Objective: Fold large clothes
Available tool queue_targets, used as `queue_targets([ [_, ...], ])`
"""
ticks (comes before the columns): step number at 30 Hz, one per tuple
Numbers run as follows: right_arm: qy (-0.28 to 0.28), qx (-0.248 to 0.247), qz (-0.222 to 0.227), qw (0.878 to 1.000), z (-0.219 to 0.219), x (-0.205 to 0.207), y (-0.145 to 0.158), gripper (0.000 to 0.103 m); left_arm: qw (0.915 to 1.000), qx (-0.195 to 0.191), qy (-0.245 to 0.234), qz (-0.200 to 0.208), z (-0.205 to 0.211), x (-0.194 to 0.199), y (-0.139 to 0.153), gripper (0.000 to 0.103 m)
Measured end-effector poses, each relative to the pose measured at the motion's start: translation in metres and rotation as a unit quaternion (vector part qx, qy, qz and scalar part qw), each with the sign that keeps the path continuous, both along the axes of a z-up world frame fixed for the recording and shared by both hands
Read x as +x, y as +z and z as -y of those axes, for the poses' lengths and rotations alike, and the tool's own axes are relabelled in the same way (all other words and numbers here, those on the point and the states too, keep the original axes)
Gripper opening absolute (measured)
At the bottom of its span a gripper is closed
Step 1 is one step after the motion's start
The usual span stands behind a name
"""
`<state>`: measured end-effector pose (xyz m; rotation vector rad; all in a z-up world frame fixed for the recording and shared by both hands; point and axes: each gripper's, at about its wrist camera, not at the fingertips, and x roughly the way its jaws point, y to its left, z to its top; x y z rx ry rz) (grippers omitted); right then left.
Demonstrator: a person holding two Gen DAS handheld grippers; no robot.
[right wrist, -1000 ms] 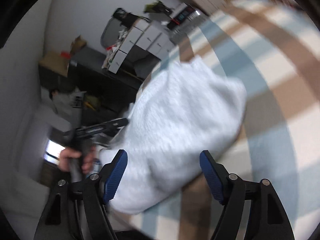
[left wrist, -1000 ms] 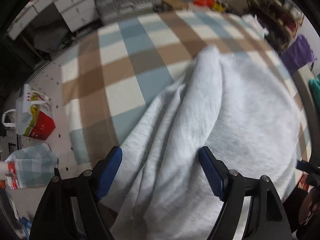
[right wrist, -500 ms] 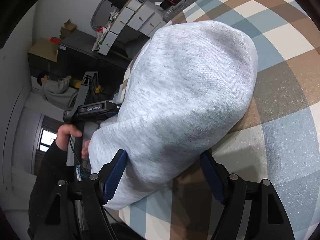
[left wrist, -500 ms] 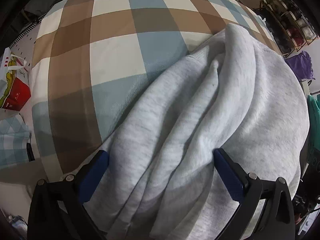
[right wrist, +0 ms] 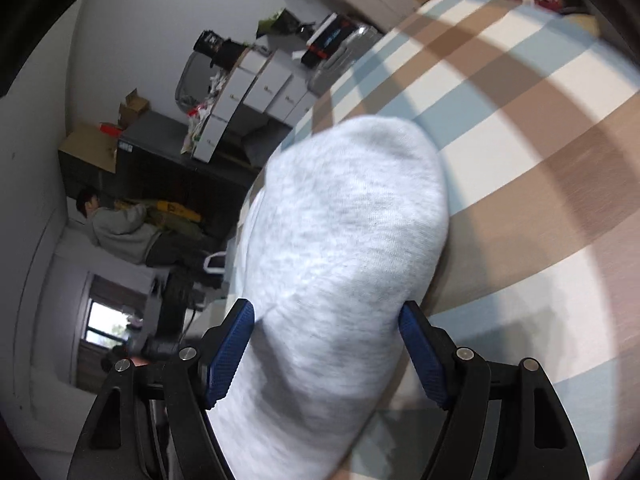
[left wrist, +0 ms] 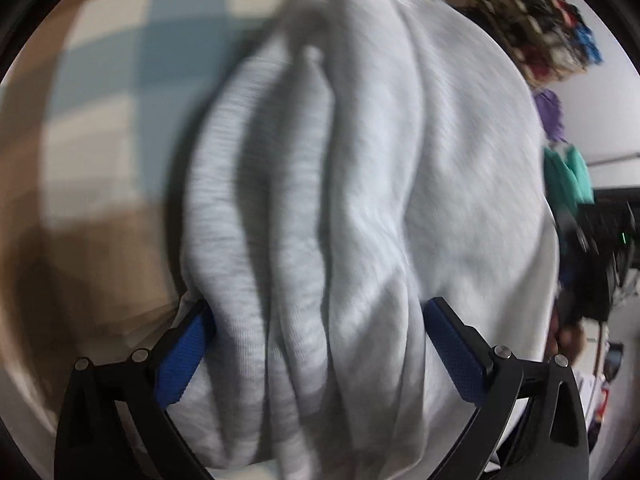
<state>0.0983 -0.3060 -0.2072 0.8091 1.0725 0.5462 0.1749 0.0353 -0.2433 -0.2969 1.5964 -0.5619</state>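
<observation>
A large light grey sweatshirt point(left wrist: 360, 200) lies bunched in deep lengthwise folds on a bed with a blue, brown and cream checked cover point(left wrist: 92, 128). My left gripper point(left wrist: 316, 344) is open, its blue pads on either side of the folds at the garment's near edge. In the right wrist view the same sweatshirt point(right wrist: 344, 240) rises as a rounded mound. My right gripper point(right wrist: 326, 340) is open with its pads on either side of the garment's near end. The cloth fills the gap between both pairs of fingers.
The checked cover point(right wrist: 520, 140) stretches right of the garment. Beyond the bed edge stand white drawer units point(right wrist: 256, 92), a dark cabinet and a seated person in grey point(right wrist: 120, 232). A cluttered shelf point(left wrist: 540, 40) and hanging purple and teal clothes point(left wrist: 568, 176) are at the right.
Both grippers have moved in close over the sweatshirt, so the cloth now sits between each pair of open fingers. The left view is blurred by motion.
</observation>
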Motion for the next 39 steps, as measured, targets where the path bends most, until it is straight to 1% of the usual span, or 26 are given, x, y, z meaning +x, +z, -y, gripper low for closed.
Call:
queue_targets([
  [3, -0.014, -0.032, 0.004, 0.999, 0.012, -0.004, 0.008, 0.075, 0.9994, -0.035, -0.009, -0.001, 0.031, -0.039, 0.001, 0.100],
  [5, -0.012, -0.068, 0.006, 0.998, 0.020, -0.006, 0.013, 0.075, 0.9982, -0.059, -0.011, 0.005, 0.048, -0.063, 0.001, 0.100],
  [7, 0.003, -0.114, 0.010, 0.993, 0.021, -0.011, 0.021, 0.075, 0.9971, -0.075, 0.002, 0.016, 0.055, -0.072, 0.004, 0.100],
  [9, 0.010, -0.136, 0.018, 0.991, 0.026, -0.020, 0.032, 0.075, 0.9954, -0.088, 0.025, 0.028, 0.048, -0.081, 0.006, 0.100],
  [11, 0.015, -0.119, 0.038, 0.992, 0.035, -0.034, 0.048, 0.075, 0.9926, -0.098, 0.057, 0.043, 0.031, -0.086, 0.014, 0.100],
  [12, 0.016, -0.117, 0.047, 0.992, 0.040, -0.040, 0.056, 0.075, 0.9911, -0.093, 0.075, 0.058, 0.020, -0.088, 0.023, 0.100],
  [13, 0.018, -0.126, 0.064, 0.990, 0.041, -0.050, 0.067, 0.076, 0.9900, -0.088, 0.083, 0.072, 0.016, -0.076, 0.030, 0.100],
  [15, 0.034, -0.141, 0.095, 0.985, 0.034, -0.072, 0.084, 0.077, 0.9847, -0.100, 0.090, 0.110, 0.009, -0.080, 0.052, 0.100],
  [17, 0.063, -0.141, 0.113, 0.982, 0.014, -0.091, 0.089, 0.076, 0.9829, -0.113, 0.083, 0.120, 0.015, -0.084, 0.061, 0.100],
  [19, 0.081, -0.127, 0.109, 0.983, -0.005, -0.106, 0.079, 0.076, 0.9849, -0.113, 0.070, 0.111, 0.029, -0.079, 0.059, 0.100],
  [20, 0.084, -0.110, 0.106, 0.985, -0.008, -0.111, 0.071, 0.076, 0.9863, -0.096, 0.080, 0.107, 0.037, -0.078, 0.053, 0.100],
  [21, 0.083, -0.076, 0.103, 0.988, -0.013, -0.115, 0.059, 0.077, 0.9868, -0.098, 0.083, 0.098, 0.034, -0.062, 0.053, 0.100],
  [22, 0.074, -0.052, 0.100, 0.991, -0.013, -0.116, 0.049, 0.077, 0.9878, -0.126, 0.065, 0.065, 0.046, -0.060, 0.042, 0.100],
  [23, 0.059, -0.033, 0.097, 0.993, -0.009, -0.117, 0.041, 0.076, 0.9875, -0.144, 0.050, 0.040, 0.061, -0.059, 0.039, 0.099],
  [24, 0.044, -0.010, 0.088, 0.995, -0.003, -0.115, 0.036, 0.075, 0.9874, -0.148, 0.043, 0.032, 0.063, -0.054, 0.037, 0.094],
  [25, 0.039, 0.010, 0.086, 0.995, 0.003, -0.113, 0.036, 0.075, 0.9886, -0.142, 0.034, 0.034, 0.071, -0.054, 0.036, 0.089],
  [26, 0.027, 0.026, 0.091, 0.995, 0.010, -0.112, 0.036, 0.075, 0.9906, -0.128, 0.019, 0.043, 0.079, -0.056, 0.035, 0.086],
  [27, 0.012, 0.027, 0.088, 0.996, 0.018, -0.111, 0.032, 0.075, 0.9923, -0.113, 0.002, 0.050, 0.087, -0.059, 0.035, 0.076],
  [28, 0.008, 0.038, 0.081, 0.996, 0.022, -0.110, 0.029, 0.075, 0.9933, -0.101, -0.009, 0.055, 0.090, -0.061, 0.039, 0.070],
  [30, 0.001, 0.062, 0.071, 0.996, 0.026, -0.104, 0.025, 0.075, 0.9953, -0.047, -0.035, 0.076, 0.101, -0.066, 0.038, 0.050],
  [31, -0.001, 0.064, 0.071, 0.995, 0.026, -0.105, 0.025, 0.075, 0.9952, -0.035, -0.041, 0.082, 0.103, -0.068, 0.039, 0.047],
  [32, -0.003, 0.062, 0.072, 0.995, 0.025, -0.104, 0.026, 0.075, 0.9951, -0.031, -0.039, 0.085, 0.104, -0.068, 0.038, 0.044],
  [34, 0.000, 0.047, 0.078, 0.996, 0.019, -0.104, 0.028, 0.077, 0.9950, -0.030, -0.028, 0.091, 0.104, -0.069, 0.039, 0.027],
  [36, 0.007, 0.020, 0.092, 0.996, 0.011, -0.108, 0.034, 0.079, 0.9942, -0.030, -0.018, 0.102, 0.101, -0.070, 0.044, 0.020],
  [37, 0.011, 0.007, 0.098, 0.995, 0.008, -0.109, 0.037, 0.080, 0.9936, -0.031, -0.019, 0.107, 0.095, -0.077, 0.053, 0.015],
  [39, 0.025, -0.008, 0.106, 0.994, 0.001, -0.113, 0.042, 0.080, 0.9922, -0.025, -0.018, 0.121, 0.093, -0.080, 0.069, 0.013],
])
